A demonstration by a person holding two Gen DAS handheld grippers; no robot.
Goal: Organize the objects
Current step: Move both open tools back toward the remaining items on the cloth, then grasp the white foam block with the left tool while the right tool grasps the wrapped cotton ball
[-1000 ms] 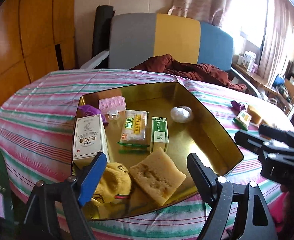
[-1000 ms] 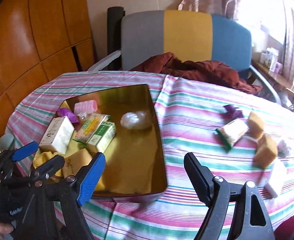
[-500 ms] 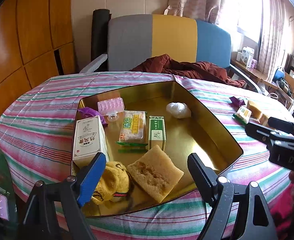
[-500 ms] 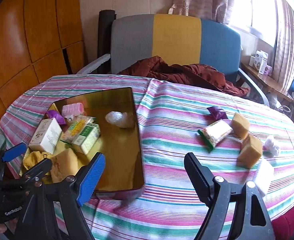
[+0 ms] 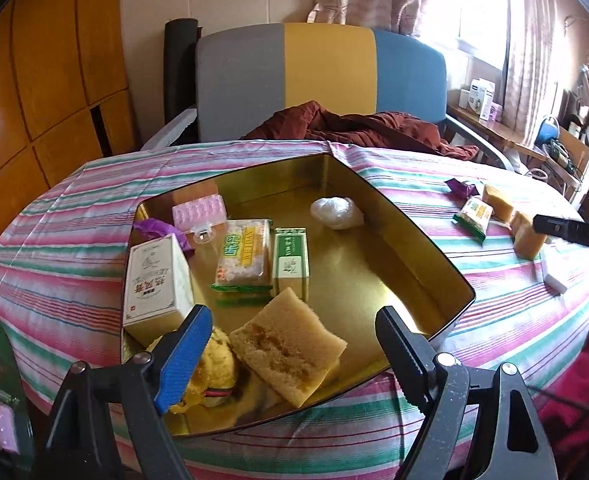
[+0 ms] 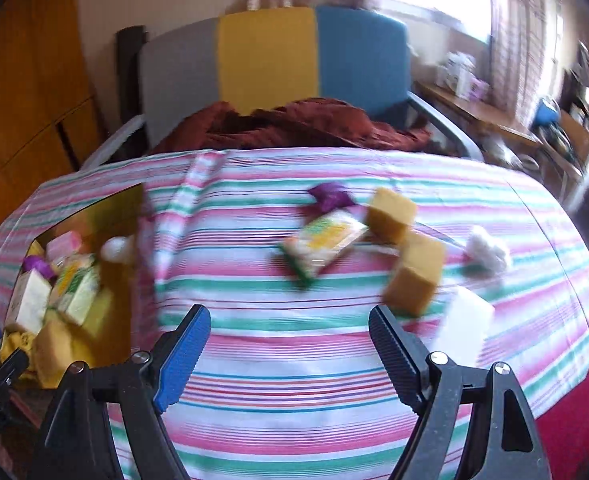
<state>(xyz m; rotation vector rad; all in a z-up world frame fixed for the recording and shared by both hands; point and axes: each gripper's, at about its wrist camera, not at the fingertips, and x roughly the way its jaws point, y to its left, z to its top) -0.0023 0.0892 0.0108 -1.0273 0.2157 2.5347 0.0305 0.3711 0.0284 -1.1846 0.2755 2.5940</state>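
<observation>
Your left gripper pointed down over the near edge of the shiny gold rectangular metal tray, its jaws spread wide with nothing between them. Your right gripper tilted down over bare striped pink, green and white tablecloth, jaws likewise released and empty.

The right wrist view was smeared by motion, so the loose items there read only as shapes: a green-and-yellow snack packet, two tan sponge blocks, a crumpled purple wrapper, a white fluffy wad and a white block partly behind the right finger. The tray was cut off at the left edge of that view.

In the left wrist view the tray's contents were sharp. A flat tan sponge slab lay nearest, beside a yellow soft toy half hidden by the blue finger pad. The white carton with red characters and the slim green-and-white box ran their long axes near to far, as did a second snack packet. The loose packet lay diagonally, far right of the tray.
</observation>
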